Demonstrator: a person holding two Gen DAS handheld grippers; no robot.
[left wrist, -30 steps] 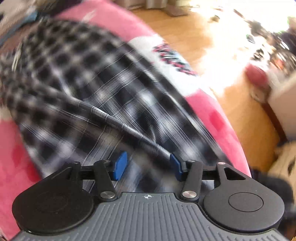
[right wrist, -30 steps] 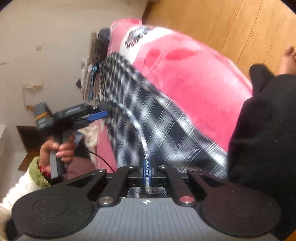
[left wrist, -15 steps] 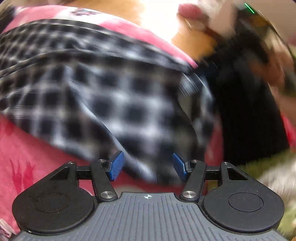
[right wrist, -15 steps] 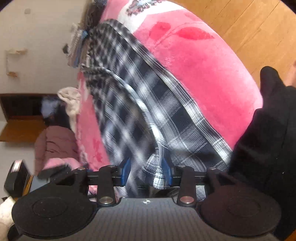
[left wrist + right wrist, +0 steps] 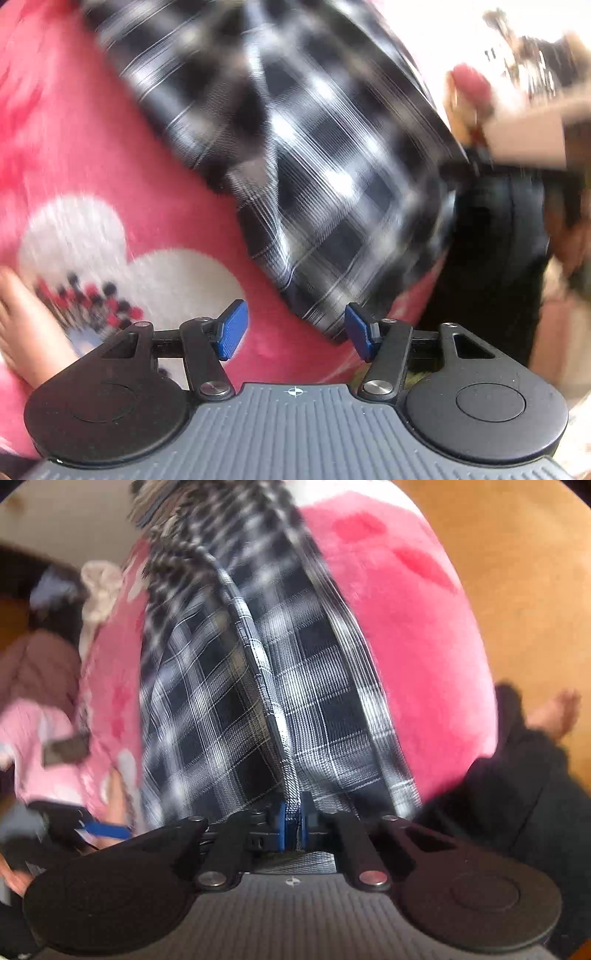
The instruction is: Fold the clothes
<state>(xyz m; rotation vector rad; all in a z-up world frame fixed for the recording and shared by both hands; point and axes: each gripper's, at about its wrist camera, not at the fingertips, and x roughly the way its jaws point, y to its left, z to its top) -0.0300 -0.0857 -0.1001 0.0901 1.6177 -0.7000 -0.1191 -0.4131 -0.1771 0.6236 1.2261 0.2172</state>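
One corner of plaid shirt (image 5: 325, 177) just ahead of released left gripper (image 5: 293, 330) | right gripper (image 5: 291, 821), jaws just closed, grasping its hem | hem runs straight ahead.

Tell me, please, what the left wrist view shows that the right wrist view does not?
Only the left wrist view shows the left gripper open above the pink fleece blanket, nothing between its blue pads, a corner of the black-and-white checked shirt near the right pad, and a white heart-shaped patch.

Only the right wrist view shows the right gripper, whose jaws have just been closing, pinching a folded edge of the shirt, plus wooden floor.

Both show the shirt lying on the blanket.
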